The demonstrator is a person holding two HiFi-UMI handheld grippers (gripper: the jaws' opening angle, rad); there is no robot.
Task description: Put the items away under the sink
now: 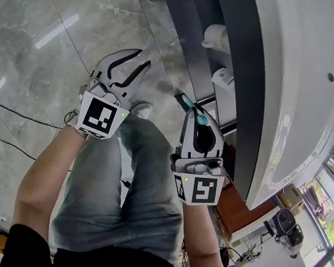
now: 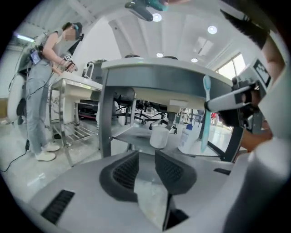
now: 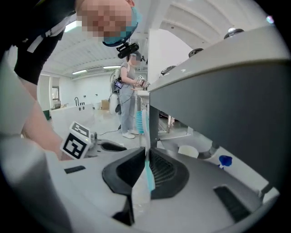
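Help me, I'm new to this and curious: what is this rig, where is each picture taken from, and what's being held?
No robot here: a person holds a two-jaw gripper in each hand. The head view looks down from the person's head at both. The other two views come from cameras riding on each gripper. The left gripper is open and empty. The right gripper is shut on a slim teal plastic brush. On the grey shelf under the white sink stand a white round container and a white bottle with a blue cap.
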